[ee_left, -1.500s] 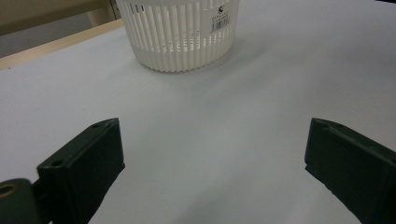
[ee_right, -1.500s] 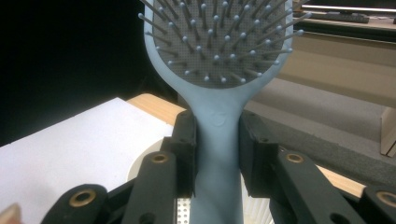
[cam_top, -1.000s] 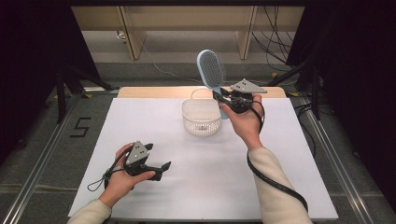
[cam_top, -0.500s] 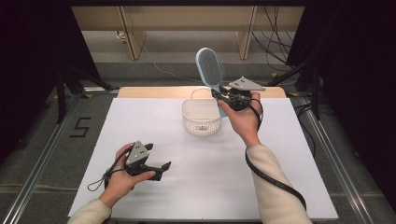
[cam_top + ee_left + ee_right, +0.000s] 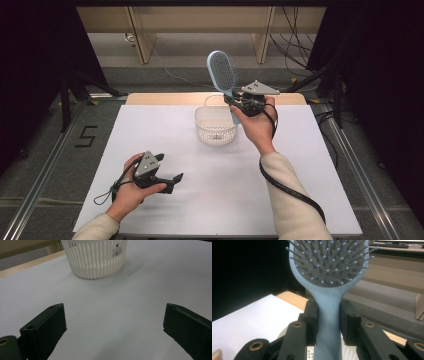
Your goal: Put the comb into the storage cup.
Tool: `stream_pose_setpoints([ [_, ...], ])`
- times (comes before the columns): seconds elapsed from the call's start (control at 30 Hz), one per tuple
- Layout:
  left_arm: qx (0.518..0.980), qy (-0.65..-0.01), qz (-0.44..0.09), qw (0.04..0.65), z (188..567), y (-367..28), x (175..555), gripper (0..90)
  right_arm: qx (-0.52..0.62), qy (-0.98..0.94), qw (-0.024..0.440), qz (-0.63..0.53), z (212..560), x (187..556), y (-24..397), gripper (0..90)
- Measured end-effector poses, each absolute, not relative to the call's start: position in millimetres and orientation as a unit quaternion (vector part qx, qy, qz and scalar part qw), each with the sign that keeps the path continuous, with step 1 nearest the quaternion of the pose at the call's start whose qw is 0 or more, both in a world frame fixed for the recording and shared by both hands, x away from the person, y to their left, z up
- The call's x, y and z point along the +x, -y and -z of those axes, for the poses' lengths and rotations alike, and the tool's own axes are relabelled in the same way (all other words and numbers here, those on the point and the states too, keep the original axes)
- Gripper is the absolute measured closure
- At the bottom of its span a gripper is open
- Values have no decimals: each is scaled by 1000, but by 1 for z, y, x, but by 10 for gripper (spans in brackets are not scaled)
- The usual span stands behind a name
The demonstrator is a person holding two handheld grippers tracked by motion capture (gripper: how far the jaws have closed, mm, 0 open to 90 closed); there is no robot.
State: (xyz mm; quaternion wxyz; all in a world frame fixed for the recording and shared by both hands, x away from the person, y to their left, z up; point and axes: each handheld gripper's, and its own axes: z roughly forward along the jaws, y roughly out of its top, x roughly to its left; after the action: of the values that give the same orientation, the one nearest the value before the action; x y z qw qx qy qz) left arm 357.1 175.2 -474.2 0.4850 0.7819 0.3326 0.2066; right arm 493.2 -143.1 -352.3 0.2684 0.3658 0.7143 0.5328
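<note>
The high view looks from above the person's side, forward and down on the white table, with the floor and shelves behind it; the left gripper view sits low, near the table top, and faces along it to the white basket; the right gripper view looks very near, up along the blue hairbrush; the high view shares the basket and the hairbrush with them.

A lab recording booth: black curtains at both frame edges, a white-covered desk, loose cables upper right, metal floor rails.
</note>
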Motion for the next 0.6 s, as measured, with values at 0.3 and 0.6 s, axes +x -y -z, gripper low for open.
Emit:
stream_pose_setpoints([
  [0.3, 782, -332, -207, 485, 474, -175, 357, 41, 369, -713, 270, -531, 352, 497, 141, 702],
  [0.6, 781, -333, -206, 487, 474, -175, 357, 41, 368, -713, 272, -531, 352, 502, 136, 702],
])
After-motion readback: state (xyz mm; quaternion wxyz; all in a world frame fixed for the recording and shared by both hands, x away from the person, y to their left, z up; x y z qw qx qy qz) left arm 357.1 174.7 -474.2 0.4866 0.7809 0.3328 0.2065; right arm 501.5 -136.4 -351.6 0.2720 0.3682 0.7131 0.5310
